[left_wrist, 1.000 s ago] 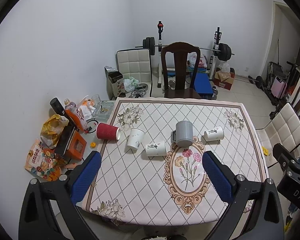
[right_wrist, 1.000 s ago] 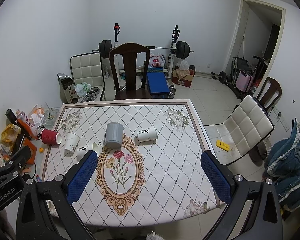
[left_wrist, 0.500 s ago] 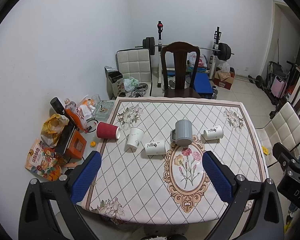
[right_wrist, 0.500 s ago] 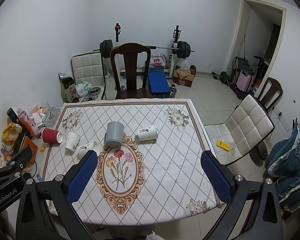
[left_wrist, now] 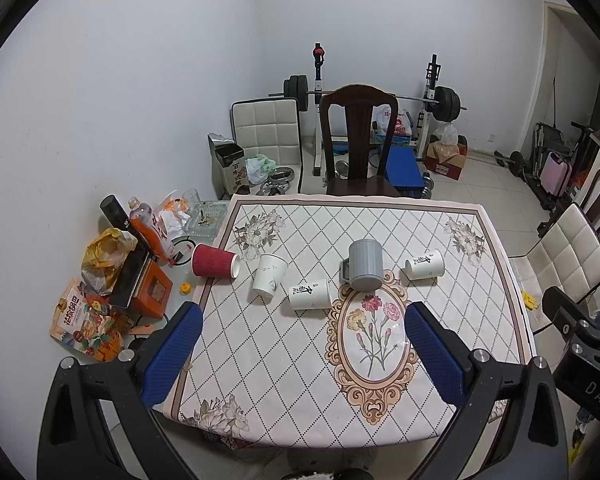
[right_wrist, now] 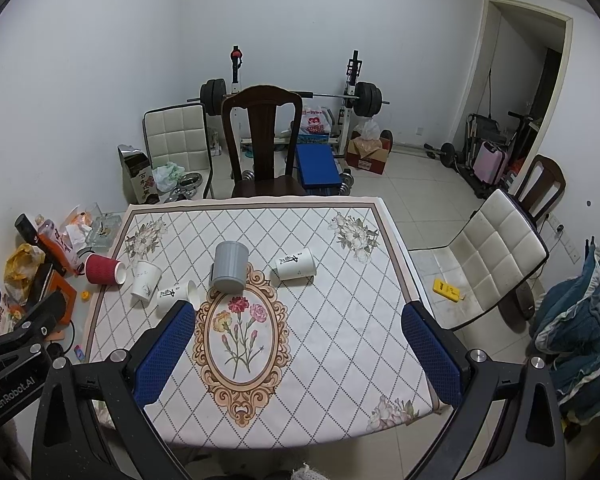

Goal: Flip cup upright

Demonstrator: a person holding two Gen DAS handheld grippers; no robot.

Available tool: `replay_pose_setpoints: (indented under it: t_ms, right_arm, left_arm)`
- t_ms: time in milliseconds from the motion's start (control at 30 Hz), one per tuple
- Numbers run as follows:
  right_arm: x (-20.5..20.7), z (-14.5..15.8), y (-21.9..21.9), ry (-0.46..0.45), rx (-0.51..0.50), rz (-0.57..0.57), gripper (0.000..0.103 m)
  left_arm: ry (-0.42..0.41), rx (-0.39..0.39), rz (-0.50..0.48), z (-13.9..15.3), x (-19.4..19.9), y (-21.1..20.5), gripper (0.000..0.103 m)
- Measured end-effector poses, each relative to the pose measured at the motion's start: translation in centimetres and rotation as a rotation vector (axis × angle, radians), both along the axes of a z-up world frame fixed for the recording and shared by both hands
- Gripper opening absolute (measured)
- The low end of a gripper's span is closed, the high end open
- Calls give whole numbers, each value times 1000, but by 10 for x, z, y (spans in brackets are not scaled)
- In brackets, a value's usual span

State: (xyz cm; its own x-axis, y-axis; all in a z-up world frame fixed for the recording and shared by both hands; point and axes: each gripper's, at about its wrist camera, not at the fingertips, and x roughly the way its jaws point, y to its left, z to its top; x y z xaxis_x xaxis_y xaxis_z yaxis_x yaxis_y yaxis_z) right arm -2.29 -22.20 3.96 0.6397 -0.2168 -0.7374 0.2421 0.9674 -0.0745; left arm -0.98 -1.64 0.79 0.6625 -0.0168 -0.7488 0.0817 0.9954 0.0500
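Several cups sit in a row across the table [left_wrist: 260, 360]. A grey mug [left_wrist: 365, 265] [right_wrist: 230, 267] stands upside down. A red ribbed paper cup [left_wrist: 214, 261] [right_wrist: 103, 270] lies on its side at the left edge. A white paper cup [left_wrist: 269, 279] [right_wrist: 145, 283] stands upside down beside it. Two white cups with black characters lie on their sides, one left of the mug [left_wrist: 310, 295] [right_wrist: 178, 294], one right of it [left_wrist: 424, 265] [right_wrist: 294, 264]. My left gripper [left_wrist: 304, 354] and right gripper [right_wrist: 298, 354] are open and empty, high above the table's near edge.
A dark wooden chair [left_wrist: 358, 148] stands at the far side and a white padded chair [right_wrist: 488, 256] at the right. Bags, bottles and boxes [left_wrist: 116, 276] clutter the floor to the left. A weight bench [right_wrist: 292, 100] stands by the back wall.
Both views have shifted slightly; the table and cups sit a touch further off. No cup has moved. Both grippers stay open.
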Motion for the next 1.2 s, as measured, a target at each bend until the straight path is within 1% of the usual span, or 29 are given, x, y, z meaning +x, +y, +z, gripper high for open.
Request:
replay_pose_setpoints:
  t_ms: [300,500,633,733,800,900,1000,1100,1200]
  right_arm:
    - [-2,0,0,3,-2,-1,103]
    - [-5,0,1,3,-2,-8,103]
    - [-6,0,14,5,-2,-13,103]
    - [3,-4,17,19,12,-27,103]
    - [7,-9,15,30,31,-44,103]
    - [19,-32,2,72,91,-90,103]
    - [36,-72,-23,151,152,-162,103]
    - [55,-122,-57,251,180,-241,103]
    - [70,-163,-87,318,208,-289,103]
  left_arm:
    - [1,0,-1,-2,0,-2,103]
    - [4,-3,-9,-3,-4,-12,103]
    - [8,-6,-15,-4,-3,-15,103]
    - [27,-18,-23,-8,2,-13,103]
    - [53,-26,-29,-17,15,-6,103]
    - [88,-16,-44,-36,32,-7,103]
    - [151,3,-67,-63,54,-16,103]
    - [222,36,-91,-95,77,-30,103]
    - [284,93,-127,-133,105,-60,103]
